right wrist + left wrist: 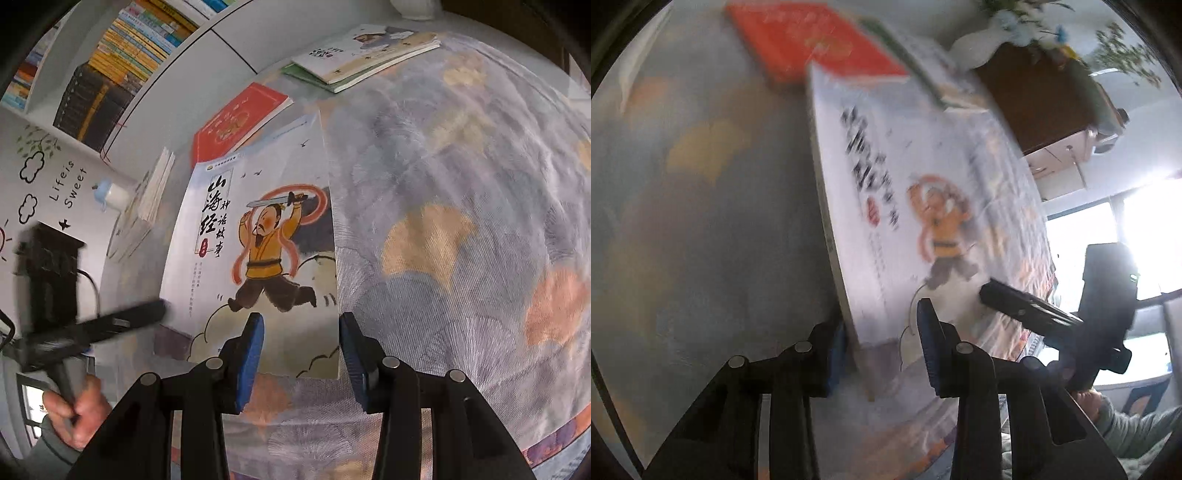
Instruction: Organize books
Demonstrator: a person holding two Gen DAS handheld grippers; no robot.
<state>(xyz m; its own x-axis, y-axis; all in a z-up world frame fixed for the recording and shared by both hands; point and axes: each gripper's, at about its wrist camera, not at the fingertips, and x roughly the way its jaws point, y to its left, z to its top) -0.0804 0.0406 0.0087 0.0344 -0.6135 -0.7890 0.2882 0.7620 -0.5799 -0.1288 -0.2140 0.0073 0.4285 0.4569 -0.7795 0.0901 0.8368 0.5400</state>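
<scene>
A thin picture book with a sword-waving figure in yellow on its cover is tilted up off the table; it also shows in the left wrist view. My left gripper is open, its fingers astride the book's near left corner. My right gripper is open, its fingers astride the book's lower right edge. A red book lies beyond it, and a stack of thin books lies further back. The red book also shows in the left wrist view.
The table is covered by a patterned grey, orange and yellow cloth. A bookshelf full of books stands at the far left. More thin books lean near the wall. A white vase with flowers stands at the table's far end.
</scene>
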